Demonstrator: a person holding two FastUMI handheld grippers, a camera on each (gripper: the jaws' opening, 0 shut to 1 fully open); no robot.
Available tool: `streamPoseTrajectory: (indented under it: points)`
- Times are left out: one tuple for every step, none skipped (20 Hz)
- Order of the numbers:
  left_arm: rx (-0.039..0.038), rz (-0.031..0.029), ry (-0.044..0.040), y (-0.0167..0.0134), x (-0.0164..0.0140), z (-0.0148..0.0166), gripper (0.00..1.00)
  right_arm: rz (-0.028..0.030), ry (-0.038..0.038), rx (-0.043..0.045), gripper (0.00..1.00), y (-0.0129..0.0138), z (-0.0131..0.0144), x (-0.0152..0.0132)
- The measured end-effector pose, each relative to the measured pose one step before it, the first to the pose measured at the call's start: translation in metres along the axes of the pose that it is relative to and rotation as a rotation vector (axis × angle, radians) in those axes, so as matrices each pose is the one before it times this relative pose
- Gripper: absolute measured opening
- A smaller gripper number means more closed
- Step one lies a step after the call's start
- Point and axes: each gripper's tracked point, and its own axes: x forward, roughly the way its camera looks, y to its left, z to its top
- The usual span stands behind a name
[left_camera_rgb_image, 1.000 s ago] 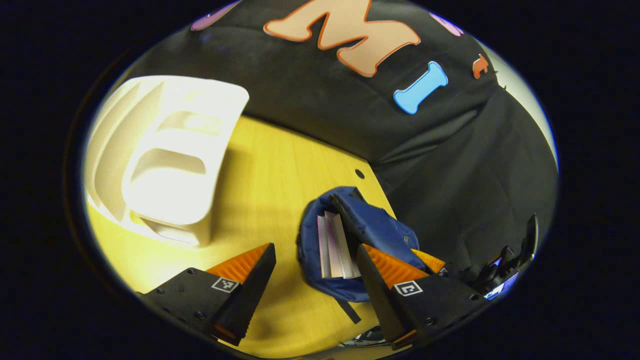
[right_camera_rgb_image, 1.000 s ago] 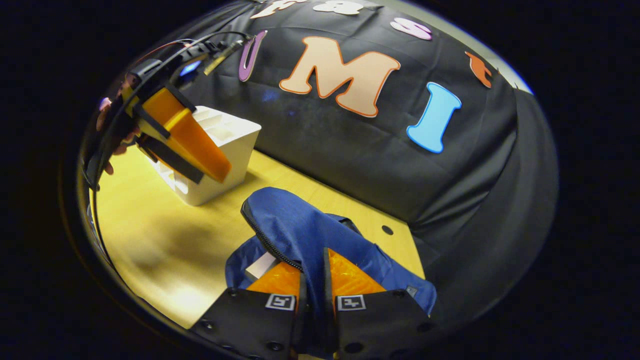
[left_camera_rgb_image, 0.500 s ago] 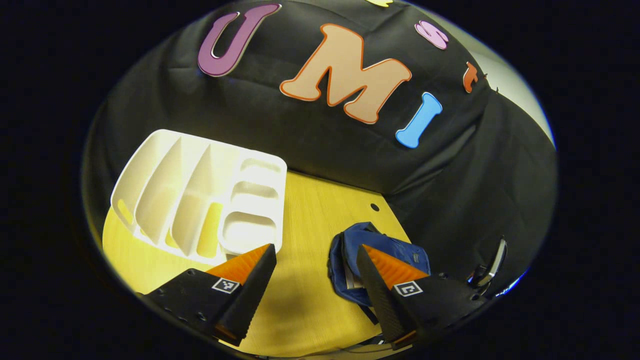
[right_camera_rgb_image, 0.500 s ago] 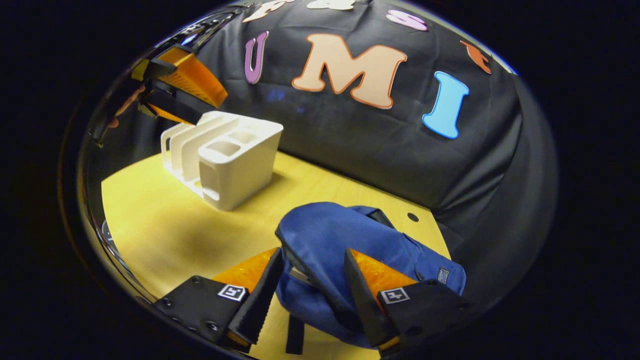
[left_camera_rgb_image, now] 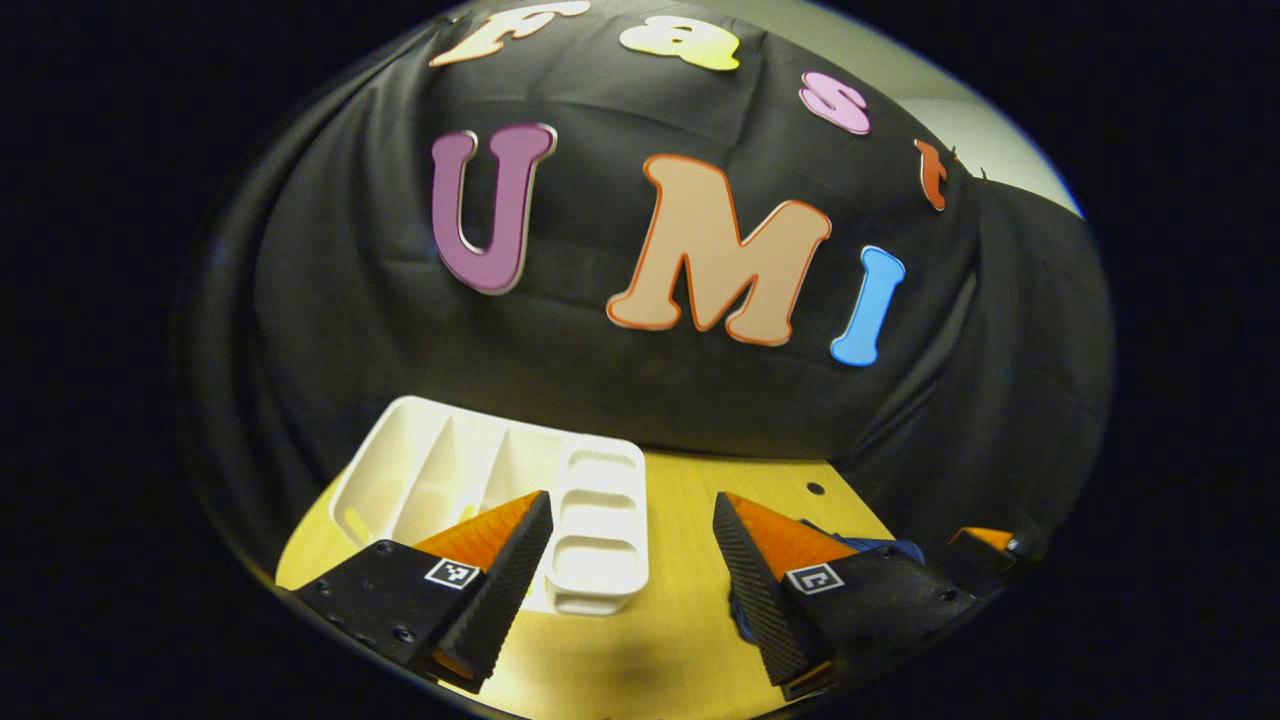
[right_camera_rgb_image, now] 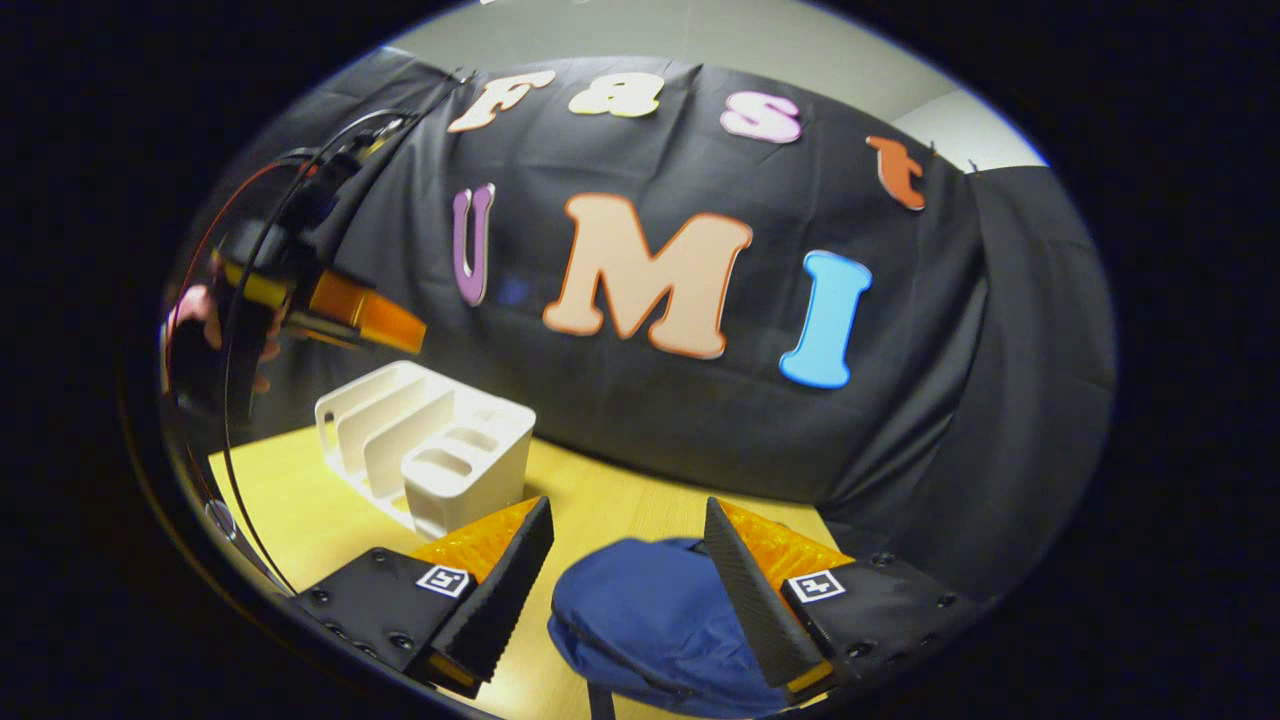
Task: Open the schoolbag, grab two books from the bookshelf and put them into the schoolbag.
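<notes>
The schoolbag point(right_camera_rgb_image: 655, 625) is lying on the yellow wooden table point(right_camera_rgb_image: 300, 510), a soft rounded mound of blue woven fabric, and from the right gripper view its near end is being cut off at the bottom edge, so I cannot make out whether its mouth is gaping or any books are showing. Its long axis is running roughly from the near table edge toward the cloth wall. In the left gripper view only a sliver of the blue bag point(left_camera_rgb_image: 880, 547) is peeking out behind the right-hand finger.

The right gripper point(right_camera_rgb_image: 627, 580) is hovering over the bag with its jaws spread wide, the ridged fingers flanking the fabric and gripping nothing. The left gripper point(left_camera_rgb_image: 632, 565) is likewise standing agape and empty, held up beside the bookshelf point(left_camera_rgb_image: 520, 500).

That bookshelf is a white, smooth moulded plastic organiser with upright dividers and small rounded compartments at one end, standing left of the bag. A hand point(right_camera_rgb_image: 200, 330) is holding the left gripper above it.
</notes>
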Motion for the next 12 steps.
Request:
streamPoseTrajectory:
  points:
    - [0.01662,0.01520,-0.02927,0.00254,-0.00441,0.00514,0.95,-0.01219,-0.02956,0.01562,0.92,-0.00353,0.01148,0.00166]
    - [0.01112,0.01140,-0.02457,0.00062,-0.00349,0.00633,0.95,-0.00823,-0.02251,0.01394,0.92,-0.00253,0.00806,-0.00071]
    - [0.00762,0.00892,-0.01914,0.00145,-0.00186,0.00334,0.94,-0.00592,-0.01602,0.01190,0.92,-0.00133,0.00651,-0.00034]
    - [0.00275,0.00448,-0.00753,-0.00056,-0.00334,0.00190,0.95,-0.00548,-0.01019,0.00964,0.92,0.00002,0.00388,-0.00118]
    - [0.00103,0.00339,-0.00085,-0.00049,-0.00281,-0.00141,0.94,-0.00314,-0.00635,0.00675,0.92,-0.00011,0.00261,-0.00202]
    - [0.00139,0.00255,-0.00063,-0.00022,-0.00276,-0.00149,0.94,-0.00207,-0.00593,0.00630,0.92,0.00023,0.00189,-0.00163]
    - [0.00144,-0.00124,-0.00265,0.00039,-0.00362,-0.00103,0.95,-0.00078,-0.00354,0.00617,0.92,0.00066,0.00217,-0.00199]
    - [0.00582,0.00221,0.00204,0.00051,-0.00297,-0.00171,0.95,0.00146,-0.00183,0.00436,0.92,0.00155,0.00110,-0.00191]
    - [0.01036,0.00394,0.00422,0.00116,-0.00215,-0.00181,0.94,-0.00173,-0.00170,0.00155,0.92,0.00017,0.00061,-0.00100]
    - [0.01095,0.00146,0.00140,0.00120,-0.00187,-0.00129,0.94,-0.00366,-0.00101,0.00071,0.92,-0.00115,-0.00036,-0.00083]
    - [0.00967,0.00240,-0.00176,0.00240,-0.00215,0.00094,0.95,-0.00290,0.00008,0.00196,0.92,-0.00038,-0.00065,-0.00030]
    - [0.00439,0.00124,-0.00172,0.00156,-0.00061,-0.00020,0.94,-0.00219,0.00036,0.00355,0.92,0.00043,-0.00010,-0.00118]
